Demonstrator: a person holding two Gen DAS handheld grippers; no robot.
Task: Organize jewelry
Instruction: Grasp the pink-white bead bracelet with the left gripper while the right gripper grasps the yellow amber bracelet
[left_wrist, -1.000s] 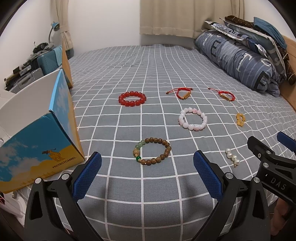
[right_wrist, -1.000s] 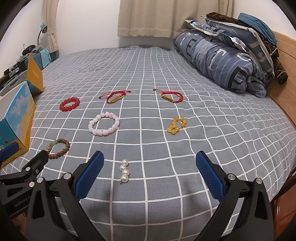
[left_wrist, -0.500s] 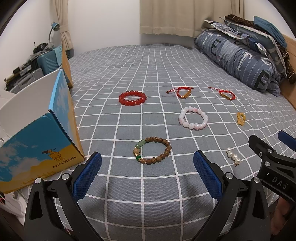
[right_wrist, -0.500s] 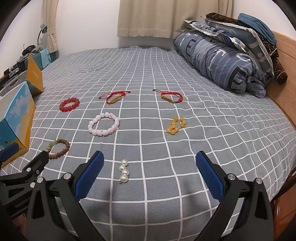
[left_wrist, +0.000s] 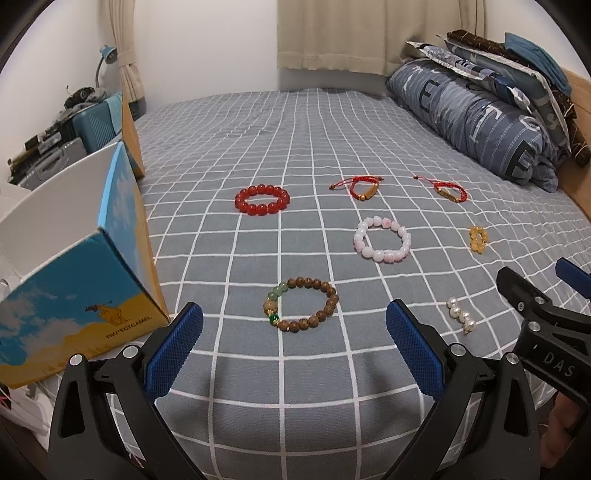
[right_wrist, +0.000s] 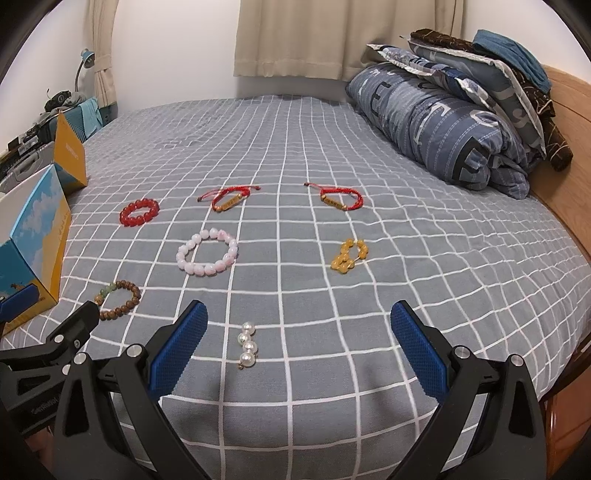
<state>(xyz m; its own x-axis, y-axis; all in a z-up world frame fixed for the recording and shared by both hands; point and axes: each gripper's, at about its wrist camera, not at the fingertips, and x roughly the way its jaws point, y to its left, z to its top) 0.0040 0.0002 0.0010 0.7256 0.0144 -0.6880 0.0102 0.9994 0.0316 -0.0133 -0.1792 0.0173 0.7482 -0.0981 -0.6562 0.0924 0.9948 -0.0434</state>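
Observation:
Several pieces of jewelry lie spread on a grey checked bedspread. A brown wooden bead bracelet (left_wrist: 303, 304) lies just ahead of my open left gripper (left_wrist: 294, 334). A short pearl string (right_wrist: 247, 345) rests in front of my open right gripper (right_wrist: 299, 338), nearer its left finger. Farther off lie a pink bead bracelet (left_wrist: 382, 239), a red bead bracelet (left_wrist: 262, 199), two red cord bracelets (left_wrist: 364, 187) (left_wrist: 448, 192) and a small amber bead piece (right_wrist: 349, 255). Neither gripper holds anything.
An open blue and yellow cardboard box (left_wrist: 79, 280) stands at the bed's left edge beside my left gripper. A rolled quilt and pillows (right_wrist: 454, 118) fill the far right, against a wooden headboard (right_wrist: 565, 155). Suitcases (left_wrist: 55, 155) sit left of the bed.
Both grippers have hardly moved; the views shift only slightly. The jewelry lies where it was.

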